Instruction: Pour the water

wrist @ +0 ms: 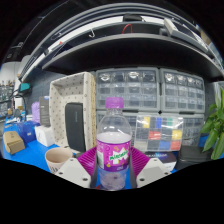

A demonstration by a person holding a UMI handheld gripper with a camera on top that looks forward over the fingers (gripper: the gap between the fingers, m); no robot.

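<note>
Bottle [114,150]: upright between the fingers, long axis vertical.
Gripper [114,172]: pads seemingly pressing both sides, holding it.
Cup [58,158]: just left, on the desk [28,156].

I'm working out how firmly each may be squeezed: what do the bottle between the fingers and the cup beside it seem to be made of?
The bottle looks like thin clear plastic: see-through walls, glossy glints, a purple printed label and a purple cap. It stands between the gripper fingers; I cannot tell whether they press on it. The cup looks like paper: matte, pale and opaque with a thin rim, though pale plastic is possible.
</note>
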